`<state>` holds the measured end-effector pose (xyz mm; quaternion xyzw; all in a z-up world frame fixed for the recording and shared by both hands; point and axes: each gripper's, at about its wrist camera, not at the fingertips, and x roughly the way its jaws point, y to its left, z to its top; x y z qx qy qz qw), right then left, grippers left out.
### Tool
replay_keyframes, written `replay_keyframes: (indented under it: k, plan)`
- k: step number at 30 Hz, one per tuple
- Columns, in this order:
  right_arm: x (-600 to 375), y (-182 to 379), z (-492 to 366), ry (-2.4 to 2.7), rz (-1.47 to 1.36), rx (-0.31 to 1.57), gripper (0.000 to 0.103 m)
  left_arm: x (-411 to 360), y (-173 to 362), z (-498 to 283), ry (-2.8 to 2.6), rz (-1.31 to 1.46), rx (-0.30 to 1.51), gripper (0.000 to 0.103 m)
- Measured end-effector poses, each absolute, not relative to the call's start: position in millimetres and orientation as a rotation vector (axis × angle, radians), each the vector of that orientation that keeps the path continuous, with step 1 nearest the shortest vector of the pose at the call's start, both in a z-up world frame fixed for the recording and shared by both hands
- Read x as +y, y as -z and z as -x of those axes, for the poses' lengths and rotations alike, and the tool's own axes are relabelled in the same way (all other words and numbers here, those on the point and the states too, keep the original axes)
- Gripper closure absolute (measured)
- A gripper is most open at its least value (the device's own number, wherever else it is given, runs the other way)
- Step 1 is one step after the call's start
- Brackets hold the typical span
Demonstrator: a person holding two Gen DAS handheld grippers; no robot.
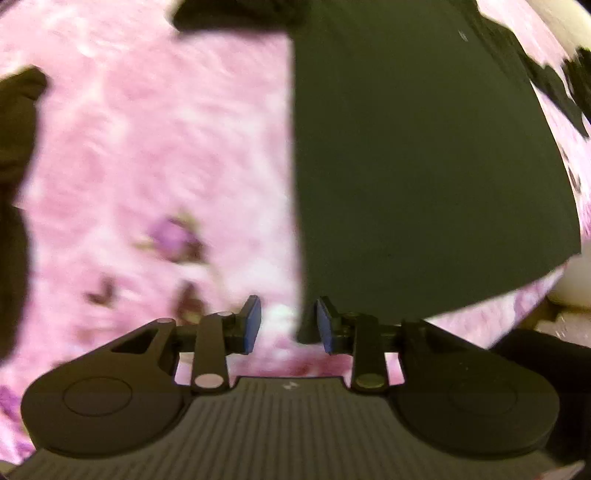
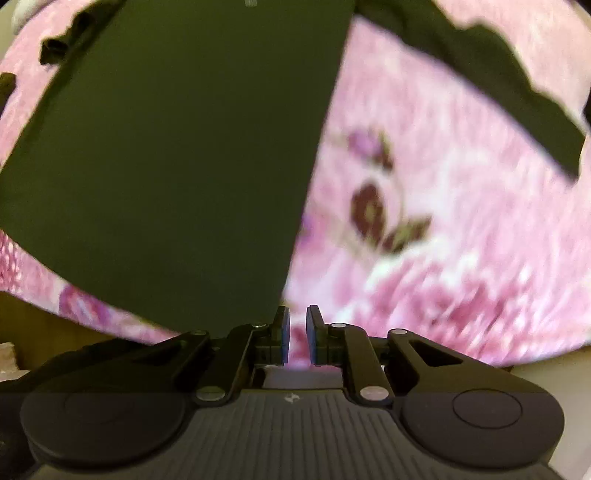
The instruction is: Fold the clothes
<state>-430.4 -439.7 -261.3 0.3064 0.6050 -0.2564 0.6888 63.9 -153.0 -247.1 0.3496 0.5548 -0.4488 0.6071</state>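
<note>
A dark, flat folded garment (image 1: 424,166) lies on a pink floral bedspread (image 1: 166,166). My left gripper (image 1: 288,325) is open, its blue pads apart, at the garment's near left corner; the corner sits just inside the right pad. In the right wrist view the same garment (image 2: 177,147) fills the left half. My right gripper (image 2: 297,332) is open with a narrow gap at the garment's near right corner, holding nothing.
More dark clothing lies at the left edge (image 1: 14,184) and top (image 1: 236,14) of the left wrist view, and across the upper right (image 2: 498,74) of the right wrist view. The pink floral bedspread (image 2: 443,240) shows beside the garment. A white object (image 1: 576,288) sits at the right edge.
</note>
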Motion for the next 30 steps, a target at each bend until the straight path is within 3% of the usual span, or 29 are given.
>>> replay_keyframes:
  k: [3,5,7,8,9,14,16,19,22,27,30]
  plan:
    - [-448.0,245.1,414.4,0.571,-0.644,1.296,0.084,-170.8,224.0,-87.2,1.014,-0.81,1.18,0.067]
    - [-452.0,230.9,392.8,0.565,-0.604,1.25,0.08,-194.7,216.7,-102.2,1.026,-0.837,1.086,0.054]
    - [-451.6,215.4,361.0,0.568,-0.569,1.187,0.065,-219.4,217.3,-117.4,1.054,-0.863,1.0,0.044]
    - [-449.8,210.8,345.3,0.563,-0.562,1.157,0.063,-232.4,225.5,-126.0,1.086,-0.872,0.968,0.036]
    - [-447.0,207.5,329.3,0.561,-0.557,1.135,0.061,-245.5,233.6,-134.6,1.118,-0.881,0.936,0.036]
    - [-419.1,209.7,246.1,0.581,-0.55,1.125,0.06,-310.9,274.2,-177.8,1.275,-0.919,0.768,0.036]
    - [-408.0,210.6,212.8,0.589,-0.547,1.122,0.054,-331.7,290.5,-188.6,1.347,-0.907,0.71,0.04]
    - [-391.3,211.8,162.9,0.601,-0.542,1.116,0.054,-335.2,293.7,-215.9,1.367,-0.759,0.764,0.099]
    - [-377.8,219.9,128.3,0.586,-0.556,1.13,0.054,-311.3,278.0,-248.9,1.275,-0.549,0.857,0.101]
    - [-370.4,227.2,74.8,0.515,-0.584,1.125,0.051,-197.5,247.4,-287.9,0.855,-0.314,0.969,0.1]
    - [-369.2,230.8,45.8,0.466,-0.603,1.117,0.05,-154.9,248.6,-300.3,0.721,-0.254,1.017,0.074]
